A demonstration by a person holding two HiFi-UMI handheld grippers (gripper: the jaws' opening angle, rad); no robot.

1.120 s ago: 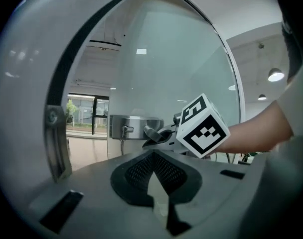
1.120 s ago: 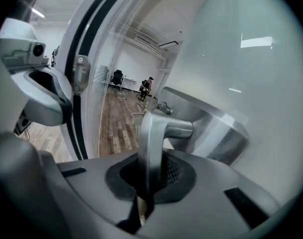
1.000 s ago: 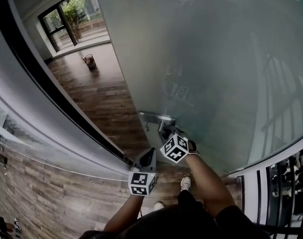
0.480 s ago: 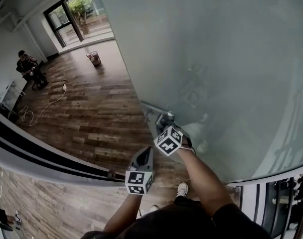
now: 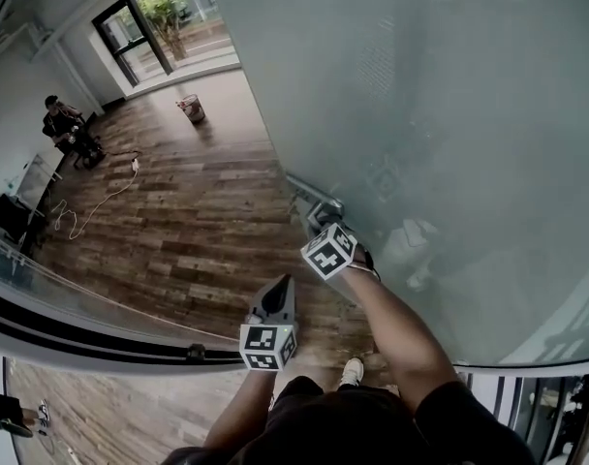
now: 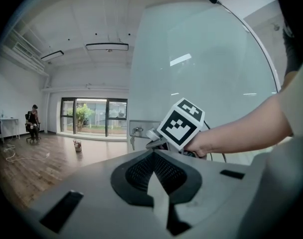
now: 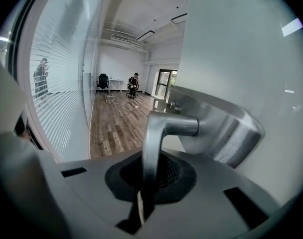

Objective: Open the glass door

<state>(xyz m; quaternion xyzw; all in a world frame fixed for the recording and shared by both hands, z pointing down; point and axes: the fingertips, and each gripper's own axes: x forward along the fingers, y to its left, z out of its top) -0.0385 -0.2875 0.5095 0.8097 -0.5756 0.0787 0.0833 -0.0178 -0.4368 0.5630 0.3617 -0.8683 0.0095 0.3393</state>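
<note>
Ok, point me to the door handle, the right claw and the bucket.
door handle (image 7: 174,125): right gripper view, the lever's horizontal neck
right claw (image 7: 149,179): right gripper view, between its tips on the lever
bucket (image 5: 190,108): head view, its side

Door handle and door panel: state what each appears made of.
Door handle: likely metal with a brushed satin silver finish, shown by soft streaked highlights. Door panel: probably frosted glass, pale grey-green and smooth, showing only dim blurred reflections.

We see soft daylight from the far window (image 5: 169,17), slightly blown out; ceiling lights (image 6: 107,47) leave pale glare on the glass door (image 6: 206,78). Fisheye bends our edges, corners black, foreground blurred
</note>
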